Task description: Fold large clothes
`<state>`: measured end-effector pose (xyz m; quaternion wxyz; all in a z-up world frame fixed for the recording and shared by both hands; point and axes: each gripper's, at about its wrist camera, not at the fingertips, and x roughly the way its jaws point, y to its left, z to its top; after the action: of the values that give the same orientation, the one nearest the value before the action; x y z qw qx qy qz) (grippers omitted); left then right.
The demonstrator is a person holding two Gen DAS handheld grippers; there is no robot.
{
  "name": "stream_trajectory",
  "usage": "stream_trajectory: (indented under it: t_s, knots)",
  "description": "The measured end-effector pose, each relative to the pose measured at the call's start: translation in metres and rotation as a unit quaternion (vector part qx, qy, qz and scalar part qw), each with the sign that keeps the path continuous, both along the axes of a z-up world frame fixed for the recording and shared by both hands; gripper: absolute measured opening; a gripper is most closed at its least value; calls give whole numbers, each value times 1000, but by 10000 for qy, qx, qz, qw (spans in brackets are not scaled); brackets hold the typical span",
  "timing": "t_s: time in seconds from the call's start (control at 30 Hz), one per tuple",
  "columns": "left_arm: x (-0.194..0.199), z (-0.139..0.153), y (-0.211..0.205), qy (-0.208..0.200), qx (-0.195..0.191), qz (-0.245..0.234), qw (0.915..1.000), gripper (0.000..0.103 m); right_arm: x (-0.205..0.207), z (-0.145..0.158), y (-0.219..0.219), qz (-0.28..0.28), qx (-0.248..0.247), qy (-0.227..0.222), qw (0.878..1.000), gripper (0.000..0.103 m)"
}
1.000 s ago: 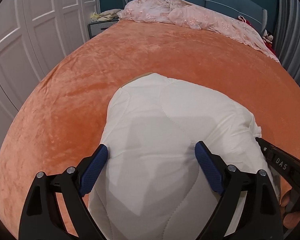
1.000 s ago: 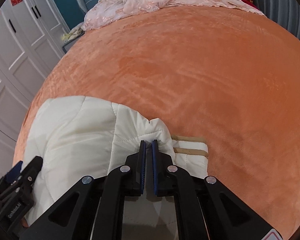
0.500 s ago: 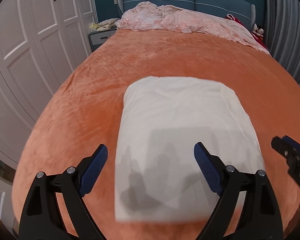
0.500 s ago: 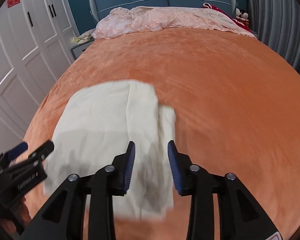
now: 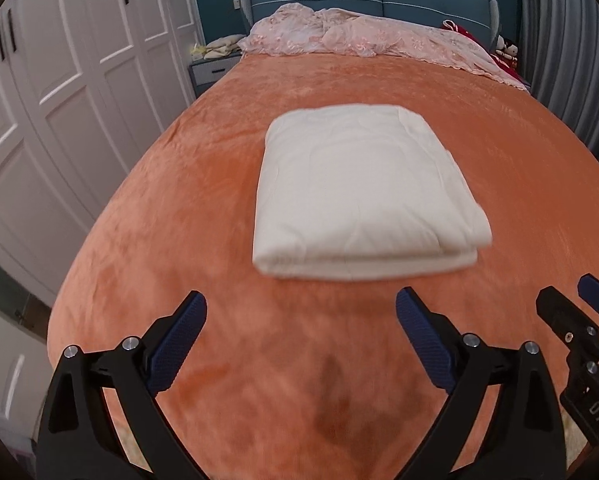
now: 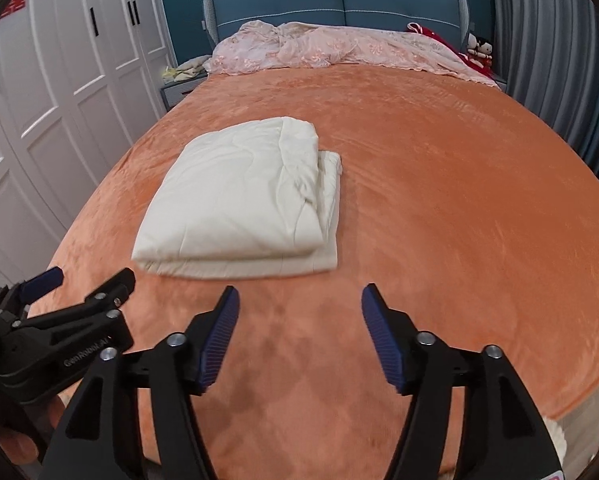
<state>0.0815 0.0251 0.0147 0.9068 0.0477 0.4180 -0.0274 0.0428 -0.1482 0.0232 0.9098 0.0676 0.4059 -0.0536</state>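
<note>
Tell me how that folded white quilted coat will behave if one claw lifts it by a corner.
The coat looks puffy and soft, so it would likely sag and unfold. Its stacked layers sit loose, so the top one may slide off. Probably light for its bulk.

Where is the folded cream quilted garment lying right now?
The folded cream quilted garment lies on the orange plush bedspread, centred in the left wrist view, left of centre in the right's, beyond both open tongs.

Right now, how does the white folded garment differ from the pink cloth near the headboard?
The white folded garment is plain and folded into a neat rectangular stack; the pink cloth is patterned and lies crumpled and spread out. The garment sits nearer to the cameras, while the pink cloth lies along the far end. Both rest on the orange blanket.
</note>
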Motion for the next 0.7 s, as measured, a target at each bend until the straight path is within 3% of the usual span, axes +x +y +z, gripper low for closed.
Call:
stream_trajectory:
  t_s: [0.27, 0.7]
  knots:
    - [-45, -9, 3, 10, -23, 75, 10000, 93, -48, -8, 13, 55, -139, 42, 9999, 67]
    - [-75, -8, 4, -108, 117, 115, 9998, 93, -75, -10, 21, 103, -220, -25, 9997, 68]
